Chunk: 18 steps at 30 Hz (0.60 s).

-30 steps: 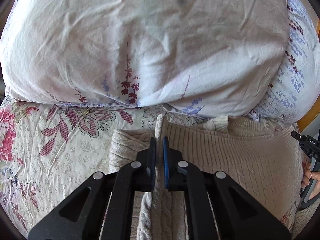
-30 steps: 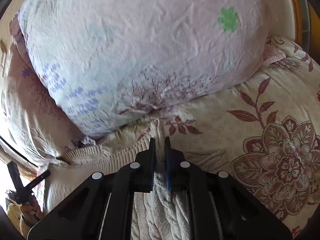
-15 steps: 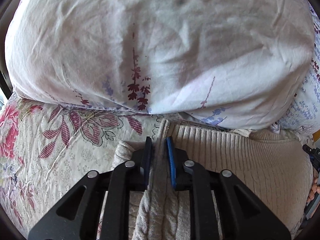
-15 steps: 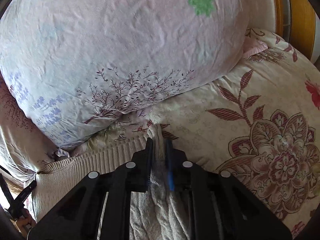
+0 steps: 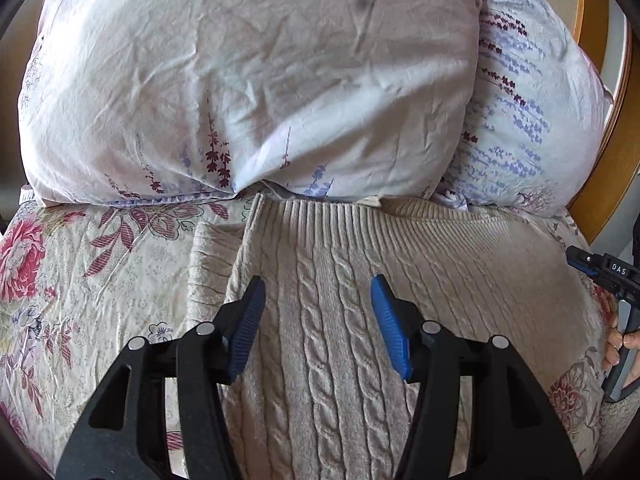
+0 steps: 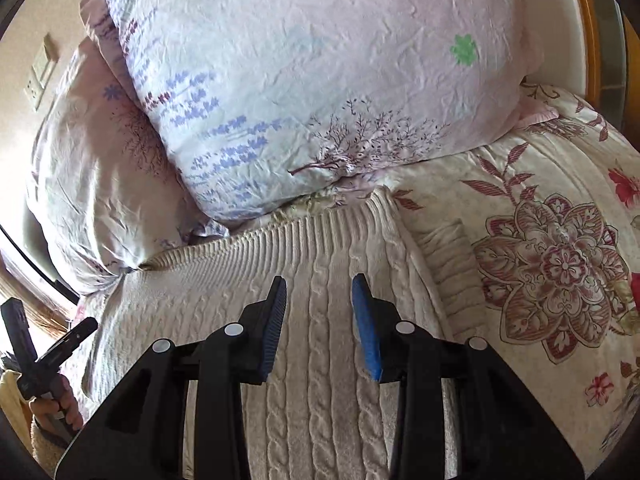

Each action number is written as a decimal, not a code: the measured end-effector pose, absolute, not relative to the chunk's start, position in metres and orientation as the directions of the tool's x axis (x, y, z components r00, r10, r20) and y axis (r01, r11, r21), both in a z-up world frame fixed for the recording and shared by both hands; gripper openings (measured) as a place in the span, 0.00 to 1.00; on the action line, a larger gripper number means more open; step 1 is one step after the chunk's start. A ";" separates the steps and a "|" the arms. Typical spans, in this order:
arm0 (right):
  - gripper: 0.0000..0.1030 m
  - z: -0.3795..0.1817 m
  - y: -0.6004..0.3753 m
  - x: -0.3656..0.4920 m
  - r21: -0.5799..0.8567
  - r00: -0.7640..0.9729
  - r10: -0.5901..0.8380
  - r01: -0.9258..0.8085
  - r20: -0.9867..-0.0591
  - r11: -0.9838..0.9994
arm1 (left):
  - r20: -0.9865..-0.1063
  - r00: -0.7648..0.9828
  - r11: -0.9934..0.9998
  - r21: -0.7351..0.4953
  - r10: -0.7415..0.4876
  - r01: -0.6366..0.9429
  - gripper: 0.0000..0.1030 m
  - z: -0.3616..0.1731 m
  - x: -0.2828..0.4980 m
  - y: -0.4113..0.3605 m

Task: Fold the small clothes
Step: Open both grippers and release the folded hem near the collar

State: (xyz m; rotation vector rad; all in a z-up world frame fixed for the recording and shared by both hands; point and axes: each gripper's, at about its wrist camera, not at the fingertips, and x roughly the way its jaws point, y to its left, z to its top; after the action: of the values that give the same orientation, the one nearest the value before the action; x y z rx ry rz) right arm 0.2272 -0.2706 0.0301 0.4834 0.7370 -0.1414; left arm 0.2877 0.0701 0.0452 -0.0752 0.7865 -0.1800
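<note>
A cream cable-knit sweater [image 5: 340, 320] lies flat on the floral bedspread [image 5: 80, 280], its ribbed hem [image 6: 304, 232] touching the pillows [image 5: 248, 80]. A ribbed cuff [image 6: 448, 256] pokes out from under one side edge, lying just beside the body.

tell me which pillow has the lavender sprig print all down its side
The rear pillow, partly tucked behind the front pillow. Rows of purple sprigs run down it; the front one is mostly plain, with a green flower near its top.
</note>
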 end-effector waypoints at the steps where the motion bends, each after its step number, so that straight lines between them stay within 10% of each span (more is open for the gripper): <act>1: 0.39 0.025 -0.270 0.228 0.360 0.726 0.027 0.308 -0.687 0.880 | -0.705 0.691 0.987 -0.106 -0.161 0.122 0.60 0.042 0.289 0.068; 18: 0.47 0.009 -0.256 0.222 0.174 0.639 -0.157 0.424 -0.753 0.889 | -0.770 0.634 0.997 -0.073 -0.069 0.019 0.86 0.013 0.298 0.080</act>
State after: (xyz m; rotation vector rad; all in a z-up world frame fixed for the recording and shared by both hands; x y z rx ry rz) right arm 0.2224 -0.2556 0.0086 0.3536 0.8144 -0.3399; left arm 0.2976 0.0804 0.0130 -0.0603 0.8825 -0.0500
